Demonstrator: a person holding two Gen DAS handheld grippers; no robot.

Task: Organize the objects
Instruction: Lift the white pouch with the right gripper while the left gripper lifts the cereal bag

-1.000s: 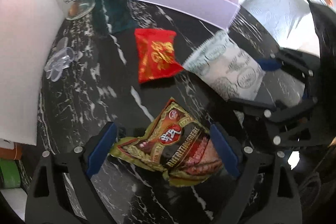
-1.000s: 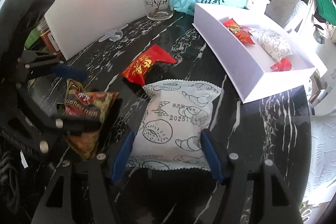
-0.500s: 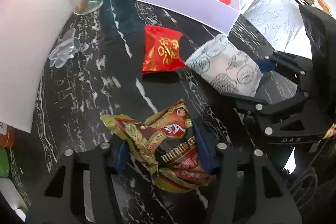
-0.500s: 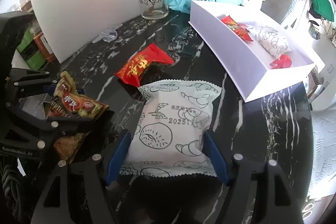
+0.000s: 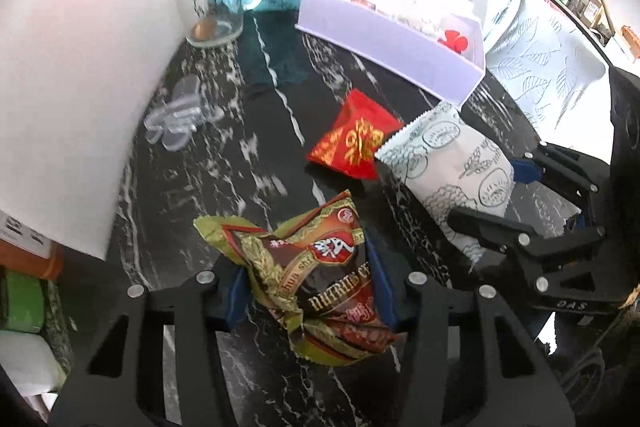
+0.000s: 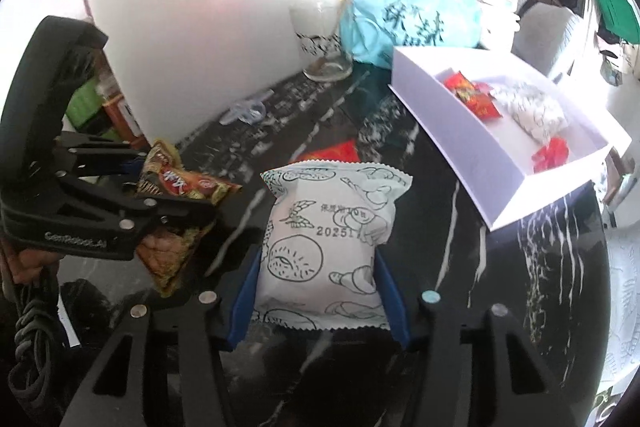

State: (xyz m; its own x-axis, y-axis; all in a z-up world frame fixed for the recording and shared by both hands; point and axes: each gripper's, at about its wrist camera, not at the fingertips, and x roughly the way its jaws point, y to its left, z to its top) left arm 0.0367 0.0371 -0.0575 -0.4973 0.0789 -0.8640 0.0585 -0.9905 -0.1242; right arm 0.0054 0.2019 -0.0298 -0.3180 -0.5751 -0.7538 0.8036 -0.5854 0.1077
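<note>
My left gripper is shut on a brown and green snack packet and holds it above the black marble table. My right gripper is shut on a white printed bread packet, also lifted. The left gripper with its brown packet shows in the right wrist view, and the right gripper with the white packet shows in the left wrist view. A red packet lies on the table. A white box at the right holds red packets and a white packet.
A glass cup and a teal bag stand at the back. A white board leans along the left. A clear plastic piece lies near it. A leaf-patterned chair stands beyond the table.
My left gripper closed on the brown packet and lifted it. My right gripper closed on the white packet and raised it. Both moved up and toward the box.
</note>
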